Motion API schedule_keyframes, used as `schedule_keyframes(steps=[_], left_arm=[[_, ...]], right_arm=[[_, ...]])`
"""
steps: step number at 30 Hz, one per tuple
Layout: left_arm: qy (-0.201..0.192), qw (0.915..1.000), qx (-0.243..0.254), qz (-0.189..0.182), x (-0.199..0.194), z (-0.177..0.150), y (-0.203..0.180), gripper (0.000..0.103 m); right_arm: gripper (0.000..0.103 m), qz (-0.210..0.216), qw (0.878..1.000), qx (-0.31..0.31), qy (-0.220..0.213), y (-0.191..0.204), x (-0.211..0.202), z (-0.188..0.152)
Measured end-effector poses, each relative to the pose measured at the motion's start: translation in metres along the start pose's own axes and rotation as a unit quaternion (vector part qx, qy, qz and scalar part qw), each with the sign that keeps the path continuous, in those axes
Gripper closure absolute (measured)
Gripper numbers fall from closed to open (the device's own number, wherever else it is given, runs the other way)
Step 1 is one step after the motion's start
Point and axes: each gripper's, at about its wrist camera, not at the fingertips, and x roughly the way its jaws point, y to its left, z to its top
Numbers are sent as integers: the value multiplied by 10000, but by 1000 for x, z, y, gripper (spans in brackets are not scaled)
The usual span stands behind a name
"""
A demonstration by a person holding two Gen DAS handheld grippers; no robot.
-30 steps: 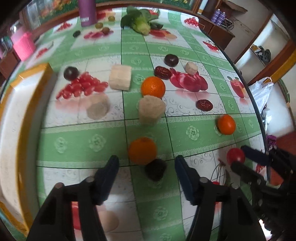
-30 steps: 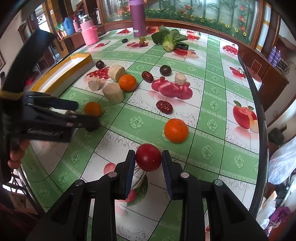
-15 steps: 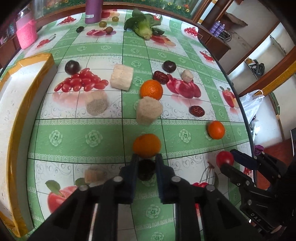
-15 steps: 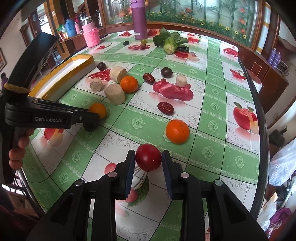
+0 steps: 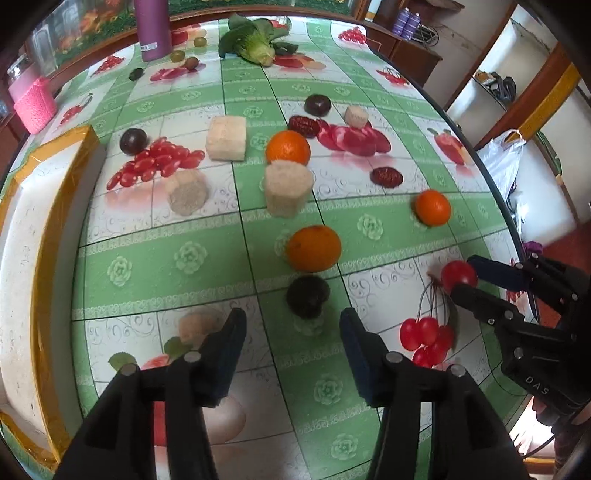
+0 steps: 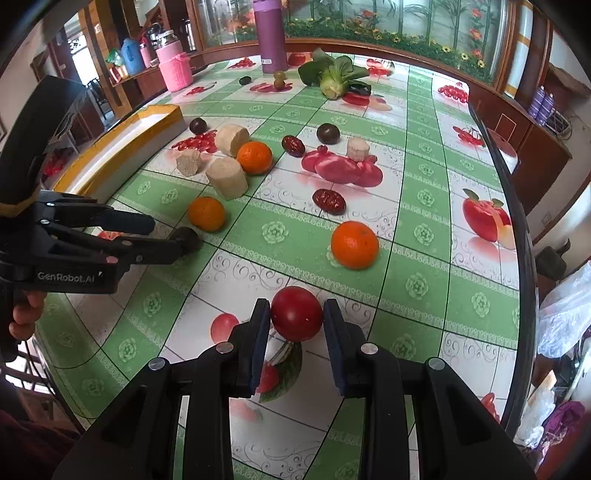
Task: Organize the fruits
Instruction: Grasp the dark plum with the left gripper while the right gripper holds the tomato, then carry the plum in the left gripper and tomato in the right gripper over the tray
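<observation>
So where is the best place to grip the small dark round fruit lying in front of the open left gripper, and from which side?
Grip the small dark round fruit across its widest middle, coming straight forward with the left gripper, one finger on each side. The large orange sits just behind it, so stop short of that; the fruit's left and right flanks look free.

tablecloth (image 5: 166, 258): green and white squares with fruit pictures
tomato (image 6: 296, 313): red
oranges (image 5: 314, 248): bright orange
plum (image 5: 308, 296): dark, almost black
bottle (image 6: 272, 35): purple
tray (image 5: 48, 236): white with yellow rim
grippers: black, blue pads (image 5: 354, 343)
</observation>
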Motion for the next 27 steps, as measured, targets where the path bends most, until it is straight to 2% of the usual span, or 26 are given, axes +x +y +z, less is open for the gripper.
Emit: schedule_keyframes(steps=[6, 8, 10, 11, 14, 16, 20, 27], left_arm=[[-18, 10000, 13, 30, 8, 1, -5, 49], [-64, 10000, -30, -8, 9, 2, -5, 65], [-58, 9998, -73, -186, 9, 2, -5, 75], [-84, 9998, -66, -153, 10, 2, -6, 78], [-215, 9997, 66, 29, 10, -1, -12, 80], [-236, 9997, 69, 48, 9, -1, -12, 81], [-193, 9991, -164, -344, 4, -3, -5, 81], [-111, 9990, -198, -388, 5, -4, -4, 81]], right_arm=[[74, 37, 9999, 83, 68, -5, 7, -2], [74, 30, 9999, 61, 78, -5, 8, -3], [72, -16, 9999, 41, 99, -4, 9, -4], [71, -38, 9999, 37, 131, -5, 11, -5], [69, -7, 9998, 115, 189, -9, 16, -7], [72, 42, 9998, 177, 129, -12, 15, -8], [74, 165, 9995, 268, 22, -15, 9, -9], [74, 154, 9997, 201, -68, -10, 2, -12]])
